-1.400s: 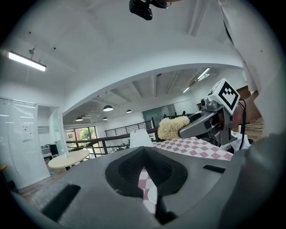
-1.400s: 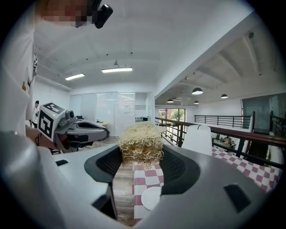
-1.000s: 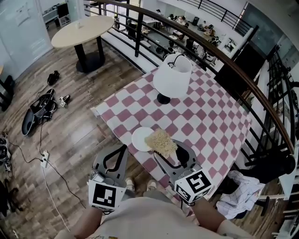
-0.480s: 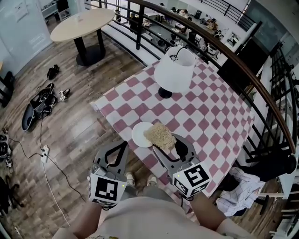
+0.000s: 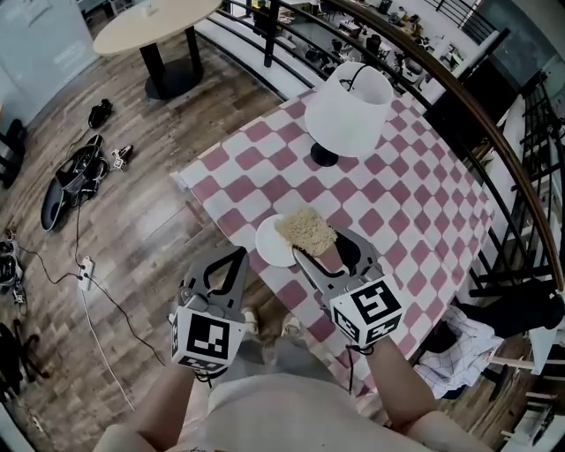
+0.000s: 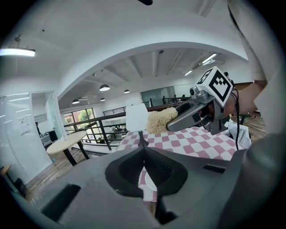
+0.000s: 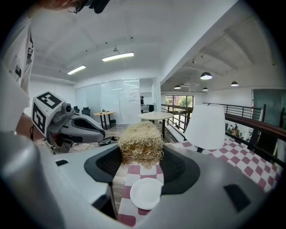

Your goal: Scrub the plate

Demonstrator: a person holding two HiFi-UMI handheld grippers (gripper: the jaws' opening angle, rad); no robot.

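A small white plate (image 5: 270,244) lies near the front left corner of the pink-and-white checked table (image 5: 397,203). My right gripper (image 5: 316,246) is shut on a straw-coloured fibre scrubber (image 5: 306,229) and holds it over the plate's far right rim. In the right gripper view the scrubber (image 7: 140,143) sits between the jaws and the plate (image 7: 145,193) shows whole beneath it, so the two look apart. My left gripper (image 5: 239,255) hangs left of the plate, off the table's edge, shut and empty; in its own view its fingertips (image 6: 142,139) meet.
A white lamp (image 5: 348,110) on a black foot stands on the table behind the plate. A dark railing (image 5: 459,106) runs along the far side. On the wooden floor to the left are a round table (image 5: 150,26), shoes (image 5: 75,194) and cables.
The right gripper has carried the scrubber a little farther over the plate's far rim. The left gripper stays shut beside the table. The head view has shifted slightly.
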